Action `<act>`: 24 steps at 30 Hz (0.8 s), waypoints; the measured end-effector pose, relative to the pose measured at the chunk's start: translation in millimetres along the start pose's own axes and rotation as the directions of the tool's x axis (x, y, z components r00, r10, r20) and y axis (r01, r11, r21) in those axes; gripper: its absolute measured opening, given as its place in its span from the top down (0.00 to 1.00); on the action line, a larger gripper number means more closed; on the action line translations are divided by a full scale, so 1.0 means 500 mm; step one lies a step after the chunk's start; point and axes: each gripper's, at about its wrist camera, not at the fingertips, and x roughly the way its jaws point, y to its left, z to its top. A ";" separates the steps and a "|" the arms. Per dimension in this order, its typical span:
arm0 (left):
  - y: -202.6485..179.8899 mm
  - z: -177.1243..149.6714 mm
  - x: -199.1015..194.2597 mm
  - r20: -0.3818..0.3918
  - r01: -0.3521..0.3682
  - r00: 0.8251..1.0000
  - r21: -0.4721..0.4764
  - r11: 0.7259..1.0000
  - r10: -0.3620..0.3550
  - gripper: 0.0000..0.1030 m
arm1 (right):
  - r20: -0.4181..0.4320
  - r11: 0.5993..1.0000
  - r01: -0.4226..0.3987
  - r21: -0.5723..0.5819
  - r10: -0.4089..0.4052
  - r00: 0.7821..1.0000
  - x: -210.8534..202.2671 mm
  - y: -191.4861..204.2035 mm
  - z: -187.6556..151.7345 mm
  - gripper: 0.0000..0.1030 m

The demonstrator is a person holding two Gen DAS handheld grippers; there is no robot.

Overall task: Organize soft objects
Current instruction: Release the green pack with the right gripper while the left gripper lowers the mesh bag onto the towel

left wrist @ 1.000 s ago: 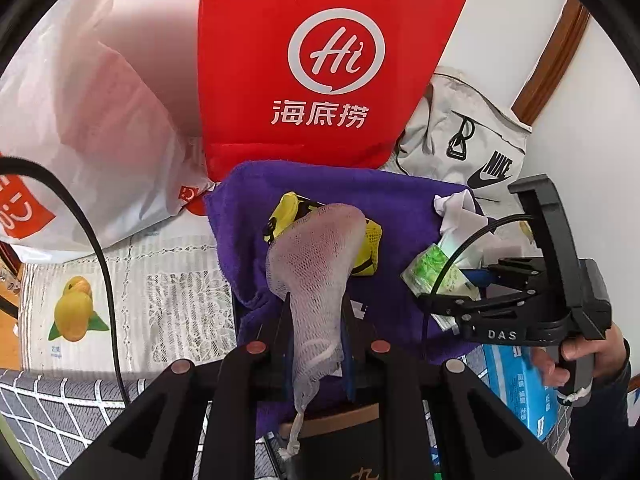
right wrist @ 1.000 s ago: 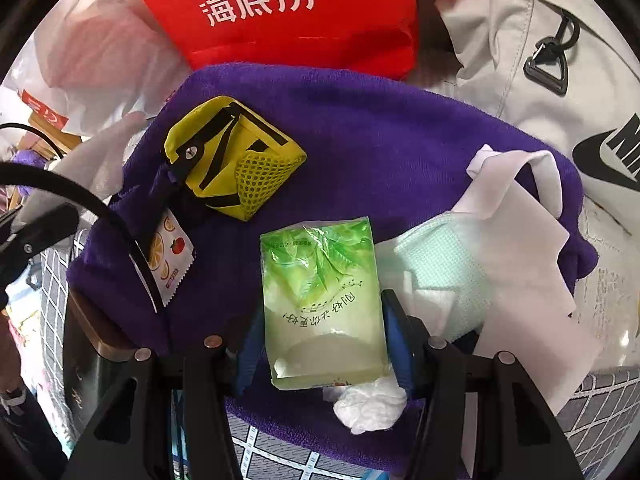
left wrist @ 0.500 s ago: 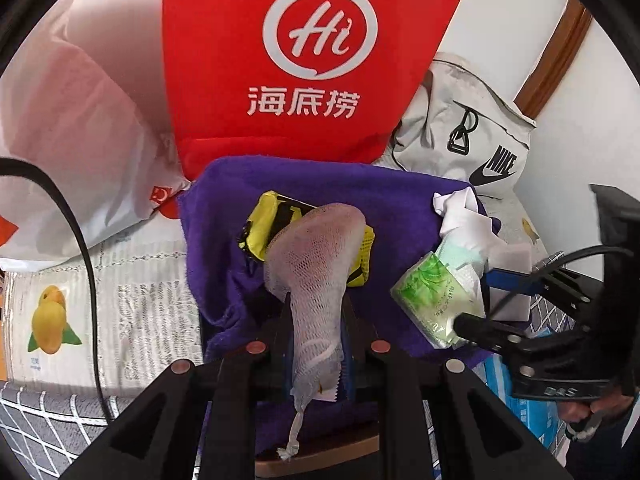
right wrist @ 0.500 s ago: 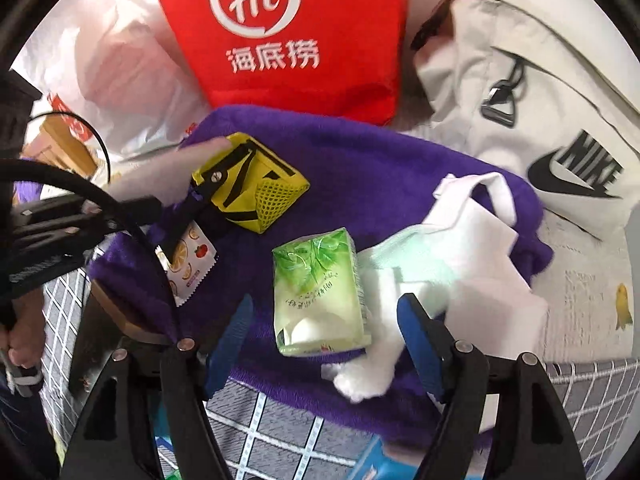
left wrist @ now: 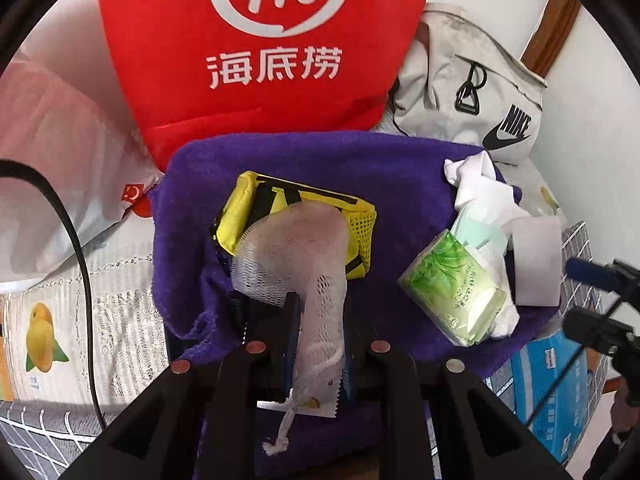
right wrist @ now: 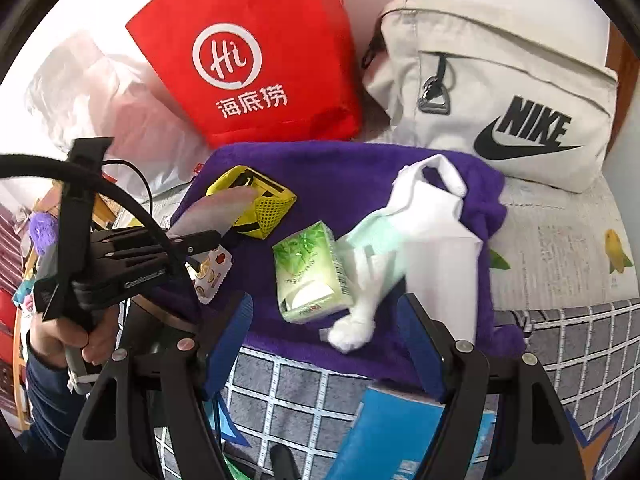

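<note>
A purple towel (left wrist: 320,164) (right wrist: 340,176) lies spread on the bed. On it are a yellow mesh pouch (left wrist: 256,216) (right wrist: 276,208), a green tissue pack (left wrist: 452,284) (right wrist: 308,276), a white and mint cloth (left wrist: 480,200) (right wrist: 424,224) and a fruit-print sachet (right wrist: 210,276). My left gripper (left wrist: 320,344) (right wrist: 200,240) is shut on a white mesh sponge bag (left wrist: 296,252), held over the pouch. My right gripper (right wrist: 328,332) is open and empty, back from the tissue pack; its tips (left wrist: 588,300) show in the left wrist view.
A red Hi bag (left wrist: 272,40) (right wrist: 248,72) stands behind the towel, with a white plastic bag (left wrist: 52,152) to its left and a grey Nike bag (left wrist: 472,80) (right wrist: 500,92) to its right. A blue box (left wrist: 552,376) (right wrist: 384,436) sits at the bed's near edge.
My right gripper has let go of the green tissue pack, opened wide and pulled back. My left gripper has moved forward over the towel, still holding the mesh bag.
</note>
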 end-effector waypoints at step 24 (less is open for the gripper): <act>-0.012 -0.027 -0.082 0.022 0.011 1.000 -0.027 1.000 -0.010 0.40 | 0.048 0.996 0.074 -0.051 -0.072 0.996 -0.059 0.025 -0.027 0.28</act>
